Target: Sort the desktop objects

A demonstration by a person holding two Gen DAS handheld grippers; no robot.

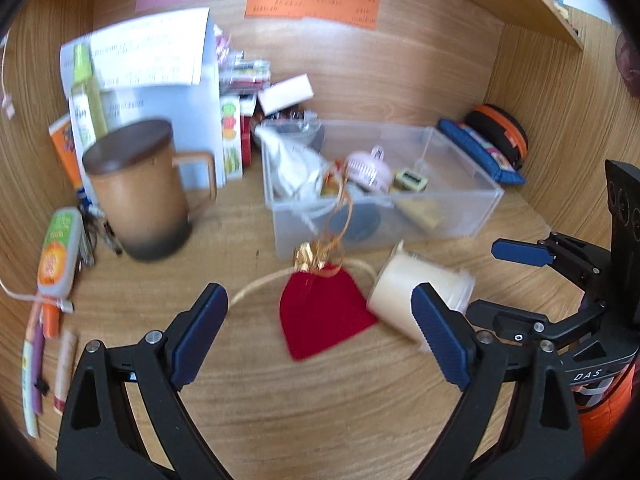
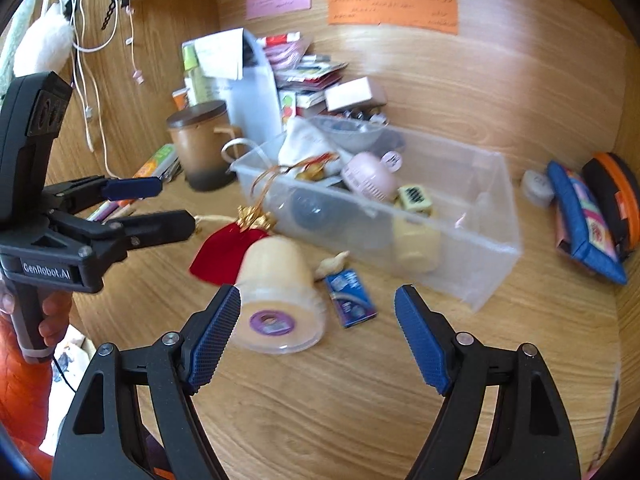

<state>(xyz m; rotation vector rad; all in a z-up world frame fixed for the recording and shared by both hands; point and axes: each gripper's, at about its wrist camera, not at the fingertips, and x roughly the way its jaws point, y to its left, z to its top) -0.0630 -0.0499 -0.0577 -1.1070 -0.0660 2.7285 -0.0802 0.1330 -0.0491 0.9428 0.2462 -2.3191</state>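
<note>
Wood-grain surface (image 2: pixel 320 400) inside a desk alcove, coloured paper notes on the back wall. You have both tools over the front of it.

Left hand-held gripper (image 1: pixel 320 332): jaws spread wide, nothing between the pads. Just ahead of it lies a red heart-shaped felt ornament with a gold bow (image 1: pixel 320 316), flat on the surface; its gold ribbon trails up over the near wall of the clear plastic storage box (image 1: pixel 460 216).

Right hand-held gripper (image 2: pixel 318 336): jaws also apart and empty. A cream cylindrical plastic jar with a purple label on its base (image 2: pixel 276 292) lies on its side just ahead of the left pad, apparently touching the ornament. A small blue packet (image 2: pixel 350 294) lies ahead between the pads, with a tiny pale figurine (image 2: pixel 332 264) just beyond it.

Progress, judged: partly done. The box already holds a pink round gadget (image 2: pixel 370 178), a white pouch, a dark disc and a few small blocks. Still loose in front of it: ornament, jar, packet, figurine. Far left of the left hand-held gripper, a brown lidded ceramic mug (image 1: pixel 138 192), tubes and pens stand unsorted; whether they belong to the job I cannot tell. Blue fabric pouches (image 2: pixel 584 224) rest well to the right.
</note>
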